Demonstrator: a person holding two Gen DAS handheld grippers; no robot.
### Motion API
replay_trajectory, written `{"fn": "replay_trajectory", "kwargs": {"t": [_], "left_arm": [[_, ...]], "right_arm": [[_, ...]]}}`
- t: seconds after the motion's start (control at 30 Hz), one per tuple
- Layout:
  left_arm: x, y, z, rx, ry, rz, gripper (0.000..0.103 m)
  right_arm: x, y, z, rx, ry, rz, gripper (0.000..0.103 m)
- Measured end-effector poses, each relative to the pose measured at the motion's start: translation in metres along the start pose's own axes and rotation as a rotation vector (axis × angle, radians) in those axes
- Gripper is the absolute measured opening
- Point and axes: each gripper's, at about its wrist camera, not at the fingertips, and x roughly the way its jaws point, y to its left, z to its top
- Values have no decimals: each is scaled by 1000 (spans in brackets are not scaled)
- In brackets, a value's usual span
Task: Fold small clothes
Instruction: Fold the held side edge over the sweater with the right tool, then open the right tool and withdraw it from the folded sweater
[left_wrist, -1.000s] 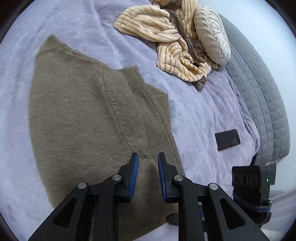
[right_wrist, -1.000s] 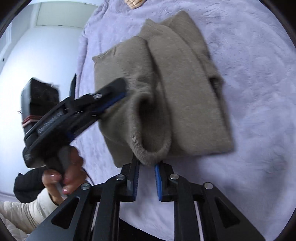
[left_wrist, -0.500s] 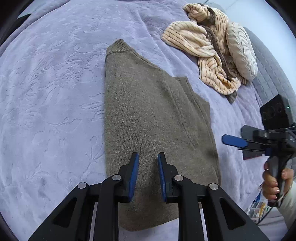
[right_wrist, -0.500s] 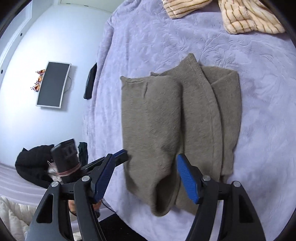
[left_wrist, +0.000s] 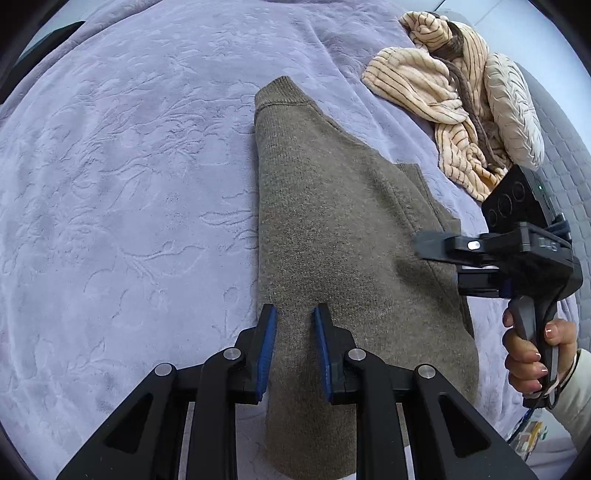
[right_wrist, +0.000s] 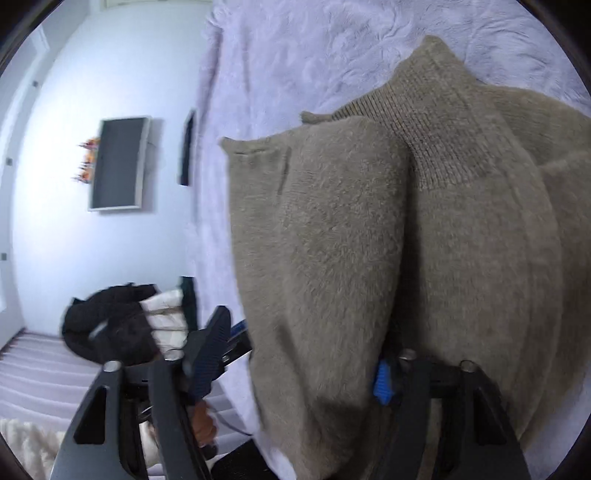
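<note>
Olive-brown knit, the folded sweater (left_wrist: 332, 236) lay lengthwise on the lilac blanket (left_wrist: 129, 166). The left gripper (left_wrist: 293, 339) hovered over its near end, jaws slightly parted, empty. The right gripper (right_wrist: 310, 373) stood spread wide astride the sweater's folded sleeve (right_wrist: 317, 258).

Sweater (left_wrist: 332, 229) lies flat on the blanket (left_wrist: 129, 184), folded lengthwise. Striped clothes (left_wrist: 443, 99) sit behind it to the right, pillow (left_wrist: 513, 110) right beside them.
</note>
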Motion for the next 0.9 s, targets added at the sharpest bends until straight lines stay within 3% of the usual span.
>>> {"fn": "replay_trajectory", "kwargs": {"t": [0.03,0.23,0.3,0.37,0.47,0.57,0.63,0.67,0.8,0.9], "left_arm": [[-3,-2,1,3,4,2,21],[-19,-41,-1,83,3,-81,21],[-9,-56,-5,105,22,-93,21],[9,-67,-11,118,65,-94,22],[25,-74,-17,149,88,-88,21],[20,-75,-13,158,104,-87,22],[12,-71,-10,150,104,-78,21],[8,-69,-10,146,106,-71,21],[-2,-65,-11,162,99,23,21],[-2,-62,-18,181,125,92,22]], "right_arm": [[-1,3,0,-5,-7,-43,20],[-66,47,-14,-141,-127,-20,20],[-82,45,-18,-154,-132,-62,20],[-87,30,-17,-121,-135,-146,20],[-77,-27,-15,56,-107,-234,23],[-80,-50,-23,134,-139,-179,35],[-88,-43,-31,123,-157,-198,52],[-94,-39,-37,109,-163,-232,52],[-123,-9,-66,37,-220,-375,51],[-144,4,-86,13,-271,-391,36]]}}
